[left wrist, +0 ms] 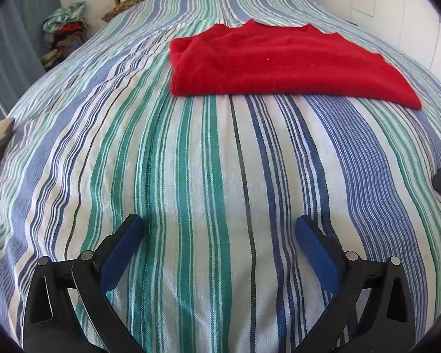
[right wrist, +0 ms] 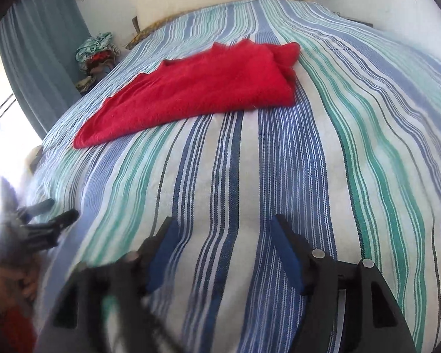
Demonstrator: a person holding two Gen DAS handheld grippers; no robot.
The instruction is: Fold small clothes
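Evidently a fold has been laid into the red garment [left wrist: 279, 61], which is seen lying flat on the striped bedspread [left wrist: 191, 176], well ahead of both claws. The left gripper [left wrist: 219, 235] is spread wide with nothing between its pads, and the right gripper [right wrist: 223, 241] is likewise parted and empty over bare cover. A further fold is judged to be pending; for that, a near edge or corner must be reached and pinched by both.

One red garment [left wrist: 279, 61], two grippers, one striped bedspread [left wrist: 191, 176].
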